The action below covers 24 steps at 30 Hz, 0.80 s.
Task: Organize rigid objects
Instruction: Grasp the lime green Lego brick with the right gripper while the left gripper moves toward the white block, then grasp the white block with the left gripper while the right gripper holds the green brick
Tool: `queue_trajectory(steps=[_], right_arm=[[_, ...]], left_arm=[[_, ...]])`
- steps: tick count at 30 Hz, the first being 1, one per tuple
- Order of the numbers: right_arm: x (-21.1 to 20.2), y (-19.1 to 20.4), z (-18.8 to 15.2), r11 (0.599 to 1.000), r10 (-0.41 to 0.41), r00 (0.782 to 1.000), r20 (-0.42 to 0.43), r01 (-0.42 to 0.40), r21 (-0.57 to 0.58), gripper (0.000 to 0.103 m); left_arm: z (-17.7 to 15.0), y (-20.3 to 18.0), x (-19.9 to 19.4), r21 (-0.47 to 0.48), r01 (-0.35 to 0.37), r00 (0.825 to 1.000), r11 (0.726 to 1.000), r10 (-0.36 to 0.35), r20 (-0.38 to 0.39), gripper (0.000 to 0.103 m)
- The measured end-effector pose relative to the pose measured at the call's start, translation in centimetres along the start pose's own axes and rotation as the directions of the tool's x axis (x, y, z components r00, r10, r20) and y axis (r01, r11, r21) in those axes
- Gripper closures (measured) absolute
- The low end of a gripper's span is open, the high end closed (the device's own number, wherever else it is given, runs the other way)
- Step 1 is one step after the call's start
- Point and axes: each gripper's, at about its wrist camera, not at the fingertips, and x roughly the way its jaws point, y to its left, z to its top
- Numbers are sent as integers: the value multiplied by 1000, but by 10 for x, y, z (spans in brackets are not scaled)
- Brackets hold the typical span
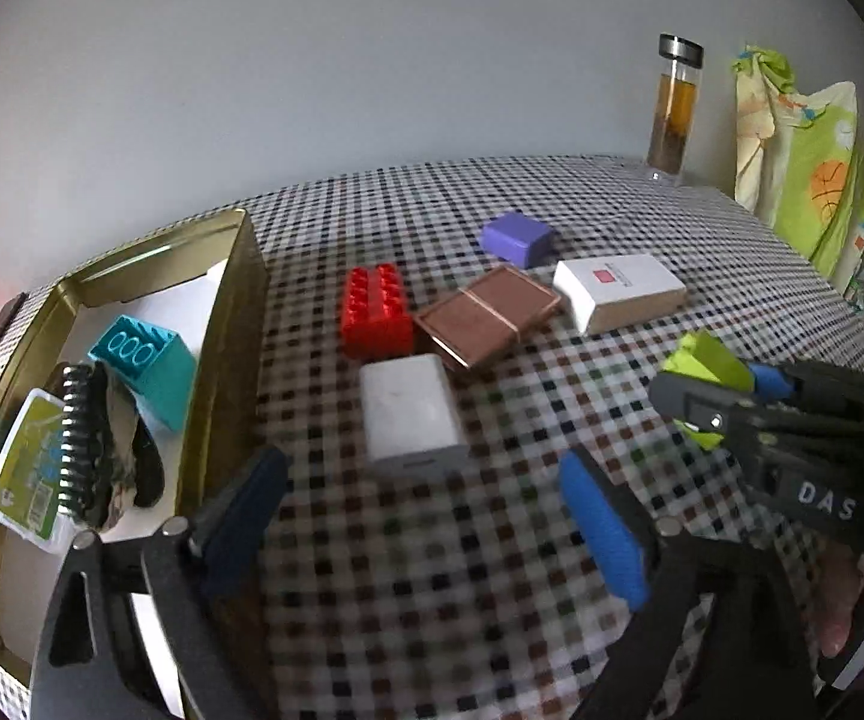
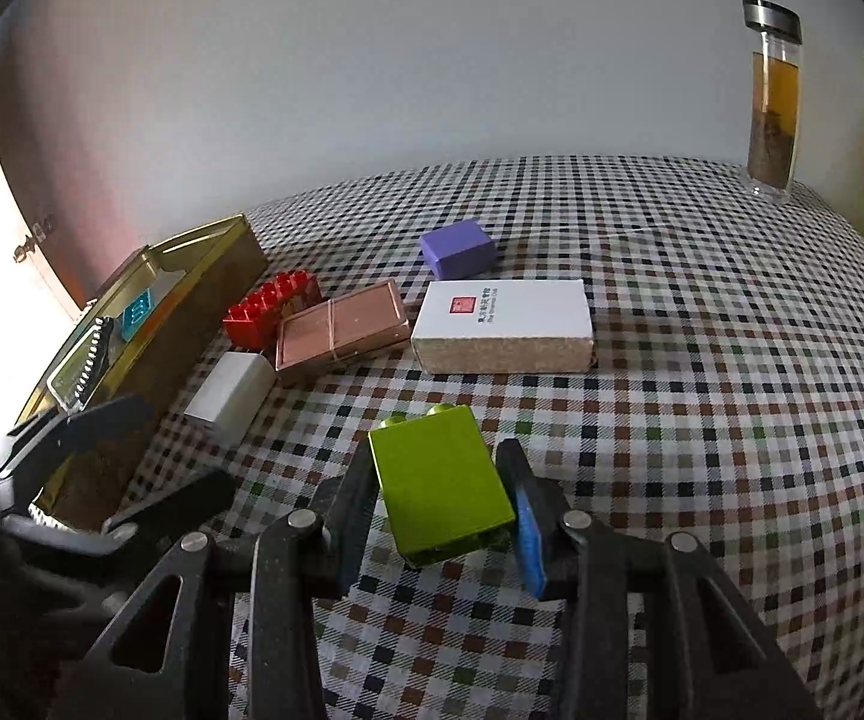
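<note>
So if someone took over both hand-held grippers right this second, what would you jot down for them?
Right hand-held gripper: shut on the green block, just above the checked tablecloth.
Left hand-held gripper: open, empty, near the white charger.
Done: teal block, hair clip and small green-labelled box are in the gold tin.
Left: green block, charger, red block, brown case, white box, purple block.
</note>
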Motion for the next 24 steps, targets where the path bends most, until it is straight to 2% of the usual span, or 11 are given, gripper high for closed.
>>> queue_trajectory(steps=[2,4,8,12,16,18,20,22,23,24], right_arm=[[0,0,0,1000,3,1000,-2,-3,0,60],[1,1,1,1000,3,1000,-3,-3,1,60],[2,2,1,1000,1,1000,-2,-1,1,60],[1,1,1,1000,3,1000,-5,-3,0,60],[1,2,0,1000,0,1000,-8,0,0,60],[1,1,0,1000,-3,1000,-8,3,0,60],[1,2,0,1000,-7,1000,-9,7,-2,60],[2,2,0,1000,-8,1000,-12,8,-5,60],[2,2,0,1000,-9,1000,-12,9,-5,60],[2,3,1,1000,-9,1000,-11,9,-4,60]], left_arm=[[2,2,2,-3,1,1000,1000,-1,-3,10],[4,1,8,27,-29,1000,999,29,-8,10],[6,15,14,17,-91,996,996,91,3,9],[6,28,14,-19,-88,996,996,88,7,6],[4,19,15,-15,-35,999,999,35,3,5],[6,9,17,13,-32,999,999,32,8,6],[7,7,18,20,-12,1000,1000,12,-2,13],[8,8,24,17,6,1000,1000,-5,-30,27],[9,10,27,10,18,999,1000,-18,-45,40],[9,11,31,2,36,997,999,-35,-64,47]])
